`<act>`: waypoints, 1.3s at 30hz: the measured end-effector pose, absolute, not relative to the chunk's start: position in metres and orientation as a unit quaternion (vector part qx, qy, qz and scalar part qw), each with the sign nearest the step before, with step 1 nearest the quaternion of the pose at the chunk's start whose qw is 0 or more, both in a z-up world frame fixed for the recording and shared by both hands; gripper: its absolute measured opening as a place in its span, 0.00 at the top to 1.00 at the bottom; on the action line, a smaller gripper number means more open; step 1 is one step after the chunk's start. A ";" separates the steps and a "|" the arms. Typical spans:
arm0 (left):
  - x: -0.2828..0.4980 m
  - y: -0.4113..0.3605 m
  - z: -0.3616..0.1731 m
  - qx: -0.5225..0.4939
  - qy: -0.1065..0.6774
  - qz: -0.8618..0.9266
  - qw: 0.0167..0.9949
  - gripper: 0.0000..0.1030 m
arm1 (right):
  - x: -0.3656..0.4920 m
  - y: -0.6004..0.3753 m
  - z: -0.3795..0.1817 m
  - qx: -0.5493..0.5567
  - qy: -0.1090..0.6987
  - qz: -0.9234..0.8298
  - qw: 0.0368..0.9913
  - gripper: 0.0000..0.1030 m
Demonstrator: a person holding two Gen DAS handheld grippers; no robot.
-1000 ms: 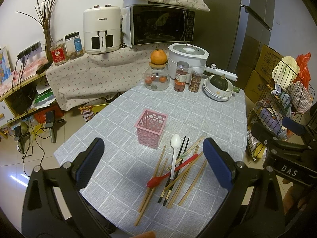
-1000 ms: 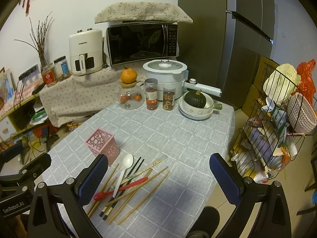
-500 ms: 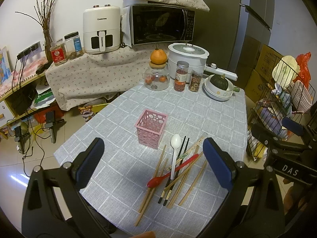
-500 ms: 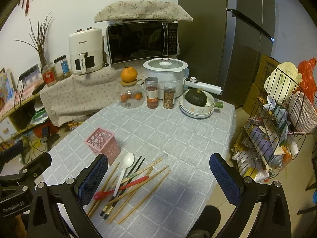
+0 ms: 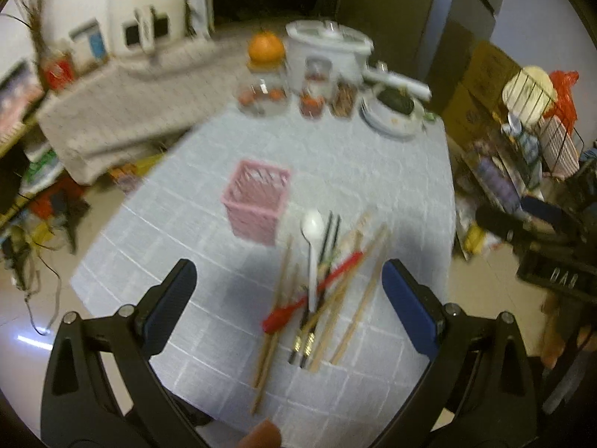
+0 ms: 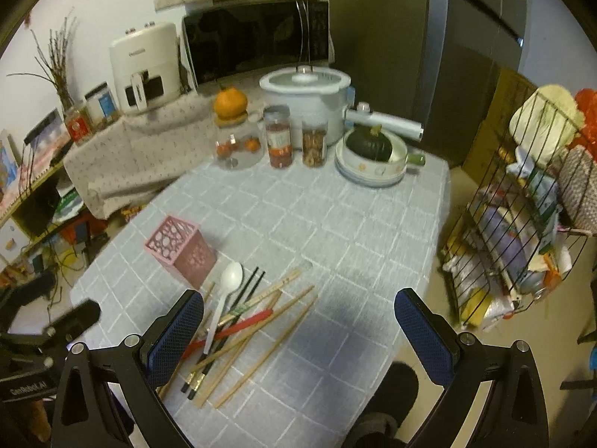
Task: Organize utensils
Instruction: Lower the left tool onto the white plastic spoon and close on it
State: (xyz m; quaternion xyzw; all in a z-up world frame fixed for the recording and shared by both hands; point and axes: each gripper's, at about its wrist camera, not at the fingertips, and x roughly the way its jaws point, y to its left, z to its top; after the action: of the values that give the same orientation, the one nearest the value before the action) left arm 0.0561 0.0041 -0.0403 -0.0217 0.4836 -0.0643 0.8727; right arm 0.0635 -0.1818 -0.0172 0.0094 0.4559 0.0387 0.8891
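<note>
A pink perforated utensil holder (image 5: 256,201) (image 6: 181,251) stands upright on the grey checked tablecloth. Just in front of it lies a loose pile: a white spoon (image 5: 312,246) (image 6: 225,298), a red spoon (image 5: 309,298) (image 6: 227,332), black chopsticks (image 5: 324,261) (image 6: 238,298) and several wooden chopsticks (image 5: 358,310) (image 6: 261,336). My left gripper (image 5: 287,306) hangs open above the pile, nothing between its fingers. The right gripper (image 6: 298,332) is open too, over the pile's right side, holding nothing.
At the table's far end stand a glass jar with an orange on top (image 6: 233,130), two spice jars (image 6: 278,136), a white cooker (image 6: 304,100) and a bowl holding a dark squash (image 6: 369,156). A wire rack (image 6: 522,201) stands right of the table.
Both grippers have dipped forward and down toward the utensil pile; the left view is blurred by this motion. The utensils and holder lie as before. Both jaws stay open.
</note>
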 end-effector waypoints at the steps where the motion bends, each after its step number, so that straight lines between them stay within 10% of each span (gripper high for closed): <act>1: 0.062 0.004 -0.046 -0.024 0.494 -0.072 0.866 0.04 | 0.070 -0.184 -0.020 0.011 0.466 0.041 0.884 0.00; 4: 0.074 0.004 -0.063 -0.042 0.518 -0.089 0.850 0.04 | 0.089 -0.190 -0.032 0.030 0.497 0.059 0.865 0.00; 20: 0.134 -0.030 -0.157 -0.081 0.587 -0.170 0.787 0.73 | 0.140 -0.226 -0.128 0.148 0.615 0.091 0.769 0.30; 39: 0.140 -0.036 -0.184 -0.078 0.629 -0.139 0.761 0.91 | 0.144 -0.241 -0.152 0.147 0.635 0.077 0.754 0.31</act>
State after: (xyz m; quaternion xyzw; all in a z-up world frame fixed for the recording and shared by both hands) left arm 0.1397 -0.0358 -0.1843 -0.0776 0.6293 -0.1390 0.7607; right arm 0.1441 -0.2405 -0.1518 0.1470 0.6350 0.0772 0.7545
